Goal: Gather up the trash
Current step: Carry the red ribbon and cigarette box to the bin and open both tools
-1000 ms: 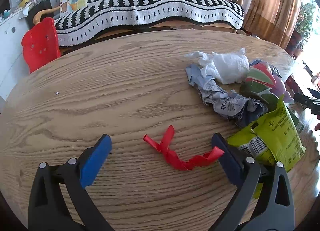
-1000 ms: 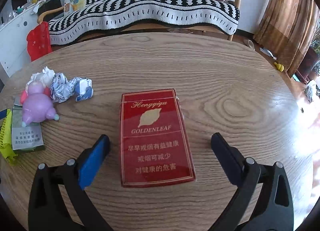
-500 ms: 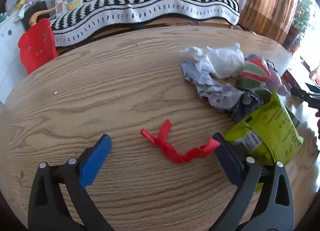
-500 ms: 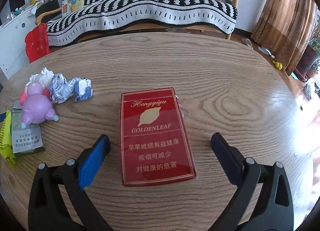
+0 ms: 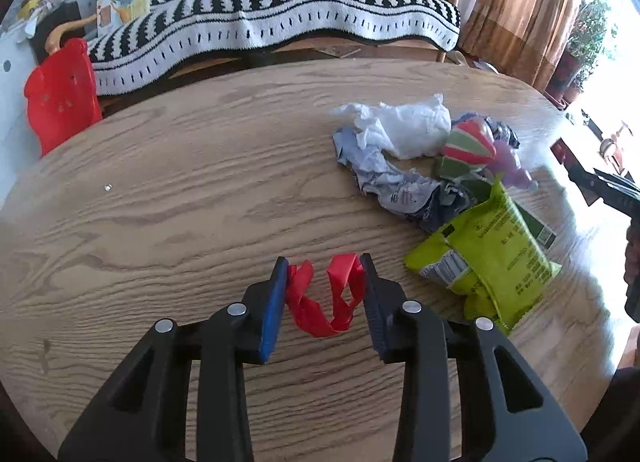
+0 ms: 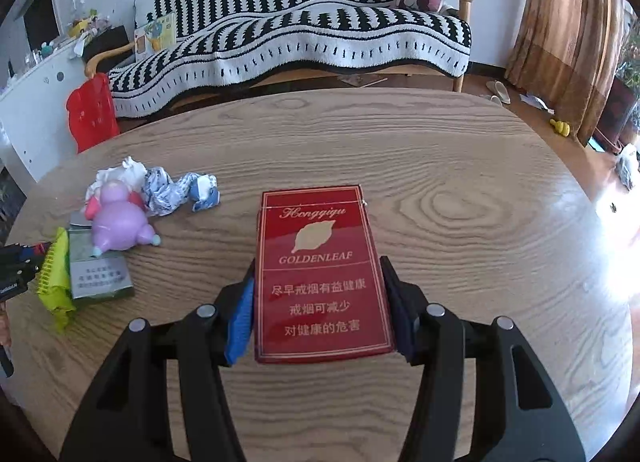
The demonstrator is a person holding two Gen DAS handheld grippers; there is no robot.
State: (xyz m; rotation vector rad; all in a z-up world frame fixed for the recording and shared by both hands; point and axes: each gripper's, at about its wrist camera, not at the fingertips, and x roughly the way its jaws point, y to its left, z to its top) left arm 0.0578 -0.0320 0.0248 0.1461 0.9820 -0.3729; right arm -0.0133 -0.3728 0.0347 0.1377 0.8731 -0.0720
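Left wrist view: our left gripper (image 5: pixel 323 282), jaws just closing, pinches a crumpled red ribbon scrap (image 5: pixel 326 300) against the oval wood-grain table (image 5: pixel 180 189); both blue pads touch its ends. To the right lie a lime-green snack wrapper (image 5: pixel 488 262) and, farther off, a white crumpled tissue (image 5: pixel 404 127). Right wrist view: our right gripper (image 6: pixel 320 302), jaws also just closing, clamps the long sides of a flat red cigarette box (image 6: pixel 320 274) at mid-table. At far left sits a lilac pig toy (image 6: pixel 118 219).
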